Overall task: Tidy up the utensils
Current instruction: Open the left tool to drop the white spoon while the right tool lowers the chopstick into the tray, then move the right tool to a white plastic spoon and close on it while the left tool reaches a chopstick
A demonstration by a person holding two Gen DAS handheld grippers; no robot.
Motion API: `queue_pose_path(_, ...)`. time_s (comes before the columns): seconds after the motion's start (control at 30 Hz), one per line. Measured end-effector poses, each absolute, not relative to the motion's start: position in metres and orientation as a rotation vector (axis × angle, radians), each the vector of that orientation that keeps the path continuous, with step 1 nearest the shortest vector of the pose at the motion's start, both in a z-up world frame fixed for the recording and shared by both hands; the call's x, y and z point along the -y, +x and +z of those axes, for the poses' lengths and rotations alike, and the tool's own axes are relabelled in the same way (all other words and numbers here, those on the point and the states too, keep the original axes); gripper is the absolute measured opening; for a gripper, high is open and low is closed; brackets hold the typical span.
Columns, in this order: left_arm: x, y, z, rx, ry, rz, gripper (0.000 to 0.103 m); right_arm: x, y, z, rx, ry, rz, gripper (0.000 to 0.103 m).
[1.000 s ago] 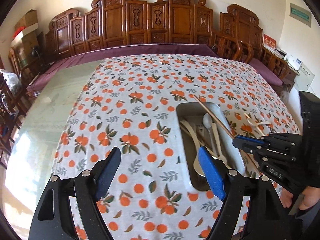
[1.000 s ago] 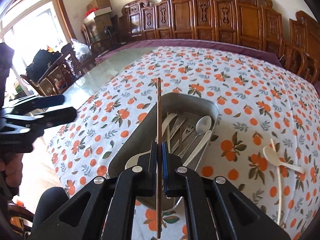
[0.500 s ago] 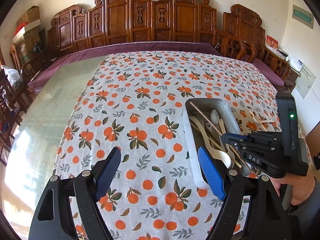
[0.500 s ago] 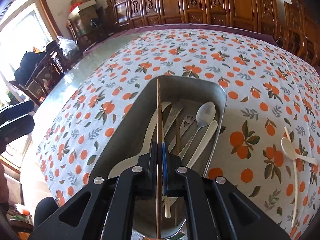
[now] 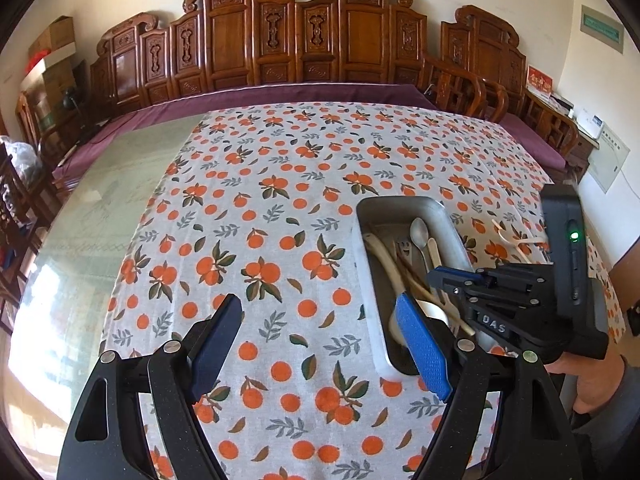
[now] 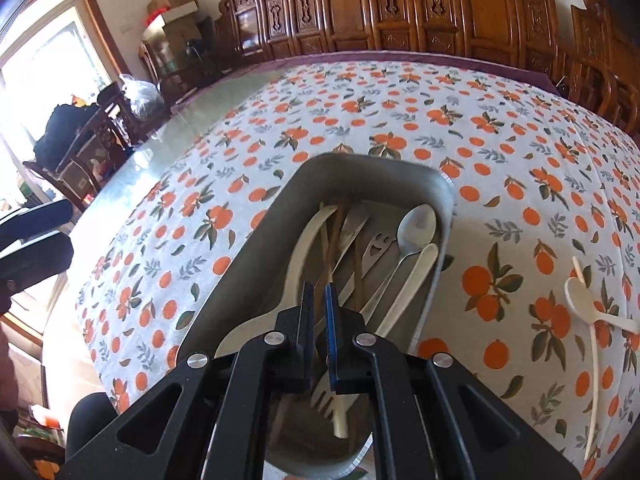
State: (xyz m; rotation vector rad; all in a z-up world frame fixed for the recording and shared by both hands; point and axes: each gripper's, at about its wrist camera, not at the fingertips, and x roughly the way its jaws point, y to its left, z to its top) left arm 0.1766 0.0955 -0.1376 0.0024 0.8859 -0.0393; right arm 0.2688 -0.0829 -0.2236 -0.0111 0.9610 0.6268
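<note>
A metal tray (image 6: pixel 360 160) on the orange-print tablecloth (image 6: pixel 280 128) holds several utensils: a metal spoon (image 6: pixel 416 222), a white spoon (image 6: pixel 416 264), a cut-out fork (image 6: pixel 378 244) and brown chopsticks. My right gripper (image 6: pixel 319 288) reaches low into the tray's near end, shut on a brown chopstick (image 6: pixel 330 240) that slants down among the other utensils. In the left wrist view the right gripper (image 5: pixel 434 274) sits over the tray (image 5: pixel 400 202), a hand behind it. My left gripper (image 5: pixel 316 304) hangs open over bare cloth left of the tray, holding nothing.
A loose white spoon (image 6: pixel 580 296) and a pale stick (image 6: pixel 594 380) lie on the cloth right of the tray. Bare glass tabletop (image 5: pixel 100 208) shows left of the cloth. Carved wooden chairs (image 5: pixel 280 40) line the far side, with cluttered furniture by the window (image 6: pixel 40 60).
My right gripper has sunk toward the tray, bringing the chopstick from above the rim down among the utensils. The left gripper stays open, shifted only slightly.
</note>
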Motion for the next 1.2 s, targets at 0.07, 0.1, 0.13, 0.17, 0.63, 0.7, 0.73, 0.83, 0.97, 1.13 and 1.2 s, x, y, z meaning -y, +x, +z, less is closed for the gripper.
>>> queue_pose_path(0.07,-0.090,0.176,-0.136,-0.883,0.004,-0.046,0.076,0.093,0.267,-0.217,-0.943,-0.009,0.630,0.007)
queue_pose_path(0.1,-0.088,0.176,-0.136,-0.882,0.005,-0.048,0.076,0.097,0.266,-0.214,-0.936,-0.010,0.631,0.007)
queue_pose_path(0.13,-0.084,0.177,-0.135,-0.881,0.006,-0.052,0.076,0.106,0.264,-0.210,-0.923,-0.015,0.632,0.007)
queue_pose_path(0.17,-0.081,0.177,-0.135,-0.879,0.006,-0.055,0.076,0.112,0.263,-0.207,-0.915,-0.019,0.630,0.007)
queue_pose_path(0.63,-0.032,0.185,-0.138,-0.876,0.004,-0.103,0.076,0.226,0.264,-0.194,-0.873,-0.083,0.561,0.018)
queue_pose_path(0.7,-0.025,0.186,-0.140,-0.877,0.005,-0.108,0.076,0.243,0.267,-0.196,-0.872,-0.090,0.546,0.022)
queue_pose_path(0.73,-0.020,0.187,-0.141,-0.877,0.005,-0.112,0.076,0.249,0.269,-0.197,-0.873,-0.094,0.541,0.022)
queue_pose_path(0.83,-0.008,0.191,-0.145,-0.882,0.002,-0.127,0.076,0.266,0.276,-0.202,-0.879,-0.111,0.527,0.028)
queue_pose_path(0.97,0.010,0.197,-0.150,-0.892,0.001,-0.146,0.076,0.283,0.290,-0.215,-0.900,-0.139,0.528,0.040)
queue_pose_path(1.13,0.030,0.202,-0.155,-0.899,0.013,-0.167,0.076,0.298,0.311,-0.237,-0.945,-0.167,0.534,0.043)
queue_pose_path(1.2,0.037,0.205,-0.156,-0.903,0.013,-0.175,0.076,0.303,0.319,-0.246,-0.960,-0.185,0.539,0.043)
